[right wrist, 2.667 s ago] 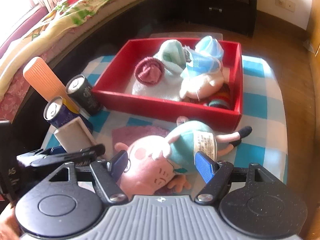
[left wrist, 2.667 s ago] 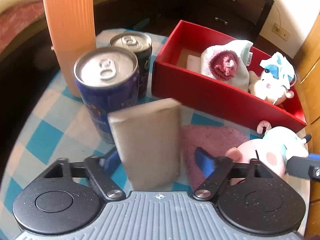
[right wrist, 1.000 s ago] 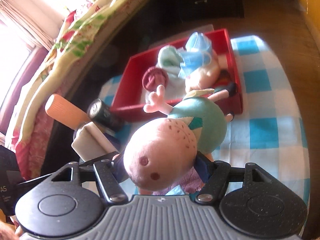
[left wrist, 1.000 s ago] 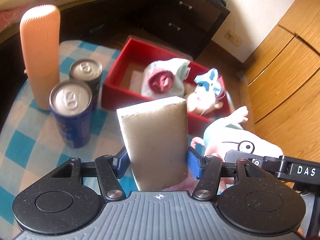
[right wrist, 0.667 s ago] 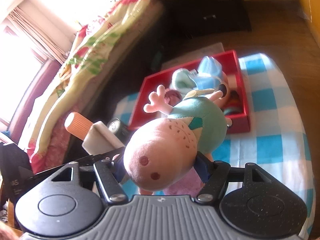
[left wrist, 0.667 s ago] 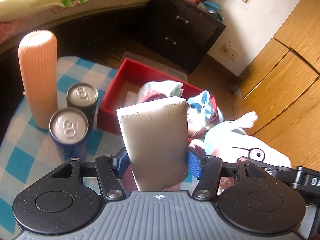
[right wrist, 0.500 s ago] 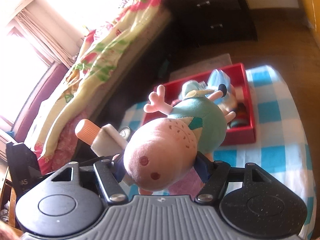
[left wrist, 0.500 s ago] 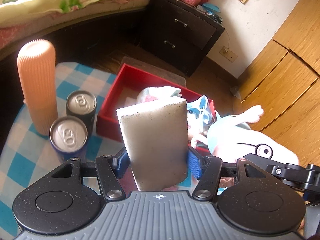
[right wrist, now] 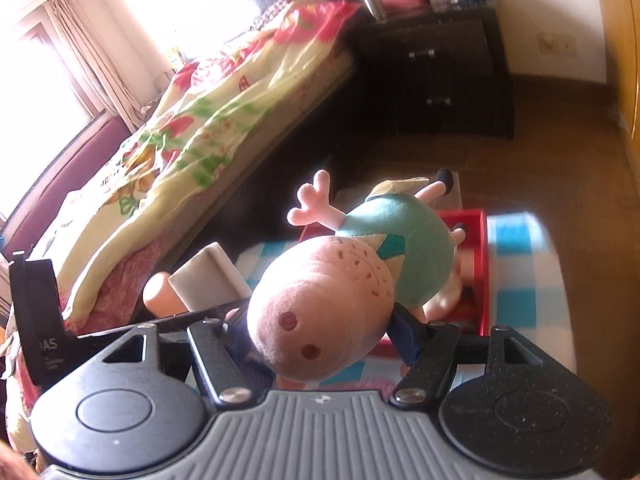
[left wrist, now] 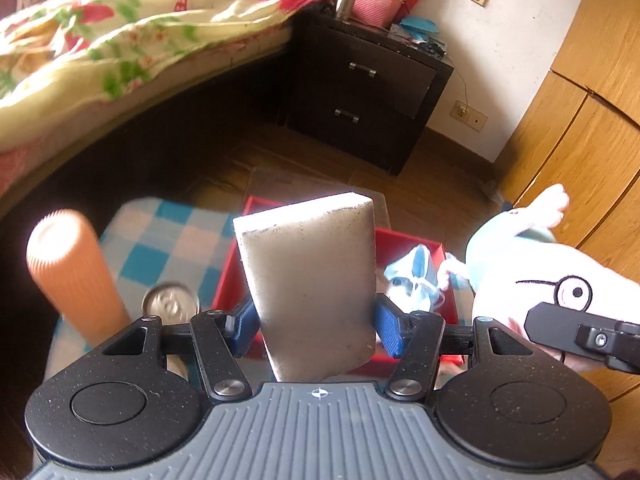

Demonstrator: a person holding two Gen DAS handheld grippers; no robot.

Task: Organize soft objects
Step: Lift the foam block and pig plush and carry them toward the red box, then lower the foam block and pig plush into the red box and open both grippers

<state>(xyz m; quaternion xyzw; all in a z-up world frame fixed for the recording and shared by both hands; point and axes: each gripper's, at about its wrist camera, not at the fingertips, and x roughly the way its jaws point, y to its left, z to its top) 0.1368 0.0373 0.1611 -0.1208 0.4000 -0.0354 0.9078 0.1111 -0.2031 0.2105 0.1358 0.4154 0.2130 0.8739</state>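
**Both grippers loaded above the red box**

While the left gripper (left wrist: 316,330) clamps a grey-white sponge block (left wrist: 310,280) upright between its blue pads, the right gripper (right wrist: 324,330) squeezes the pink head of a pig plush toy (right wrist: 344,284), whose teal body and limbs stick out forward. Both are held in the air, side by side, above a table with a blue-and-white checked cloth (left wrist: 168,232). Beneath and ahead of them lies a red box (left wrist: 448,280); a blue-and-white soft toy (left wrist: 412,280) rests inside it. Left of the box stand a ribbed orange cylinder (left wrist: 72,276) and a drink can (left wrist: 170,300), the can just beside the cylinder. Beyond the table are a bed with a flowered quilt (left wrist: 132,36) and a dark nightstand (left wrist: 372,92).
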